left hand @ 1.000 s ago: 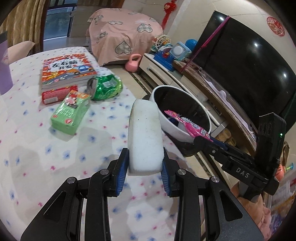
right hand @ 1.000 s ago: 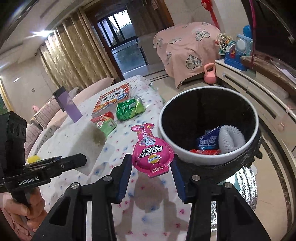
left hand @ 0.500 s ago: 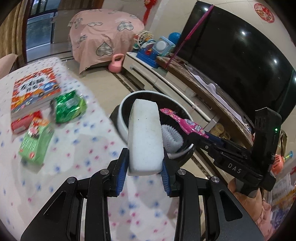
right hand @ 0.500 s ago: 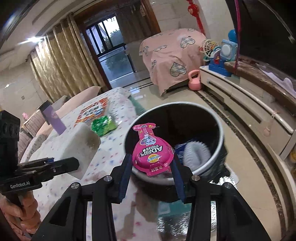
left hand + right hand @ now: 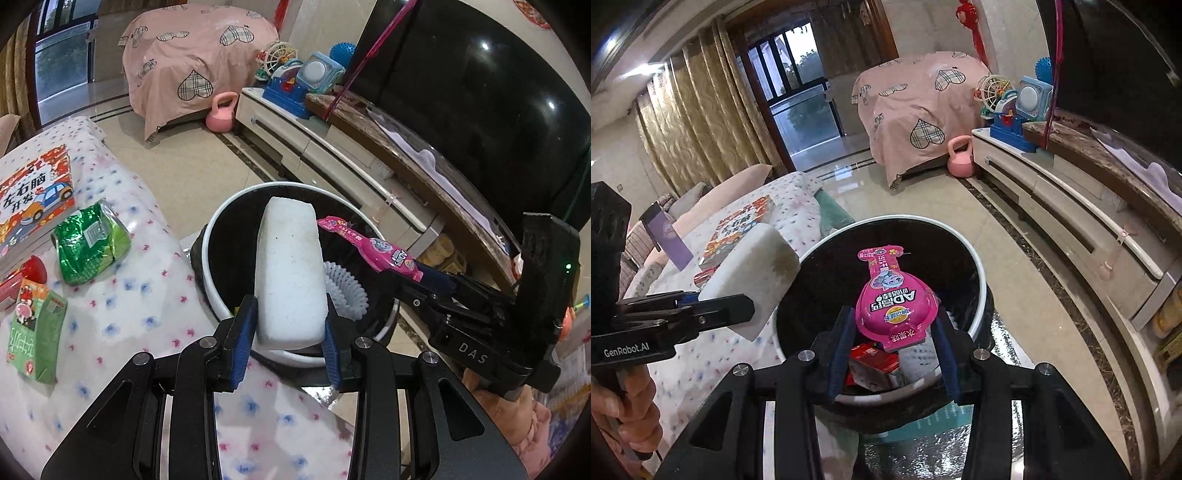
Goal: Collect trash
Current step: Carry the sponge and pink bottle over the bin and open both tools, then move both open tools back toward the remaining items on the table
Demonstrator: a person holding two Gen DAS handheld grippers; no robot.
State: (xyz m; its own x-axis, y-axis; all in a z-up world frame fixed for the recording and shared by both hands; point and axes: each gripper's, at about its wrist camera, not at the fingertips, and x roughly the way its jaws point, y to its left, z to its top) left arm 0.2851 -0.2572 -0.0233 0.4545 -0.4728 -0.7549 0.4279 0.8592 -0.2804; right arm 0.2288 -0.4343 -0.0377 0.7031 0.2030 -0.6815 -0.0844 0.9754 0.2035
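My left gripper (image 5: 288, 332) is shut on a white foam block (image 5: 290, 273), held over the near rim of the black trash bin (image 5: 218, 236). The block also shows in the right wrist view (image 5: 753, 273) at the bin's left edge. My right gripper (image 5: 892, 339) is shut on a pink snack package (image 5: 892, 299), held above the open bin (image 5: 975, 266). In the left wrist view the pink package (image 5: 369, 247) sticks out over the bin from the right. Inside the bin lie a white ribbed piece (image 5: 345, 288) and red wrappers (image 5: 875, 362).
On the flowered tablecloth (image 5: 147, 302) lie a green foil bag (image 5: 90, 243), a green carton (image 5: 35, 328), a red pack (image 5: 33, 267) and a picture book (image 5: 35, 195). A TV cabinet (image 5: 1071, 214), a television (image 5: 480, 103), toys and a pink kettlebell (image 5: 221, 118) stand beyond.
Both grippers have moved from above the table toward the bin. The foam block and the pink package now hang over the bin opening. Both stay gripped.
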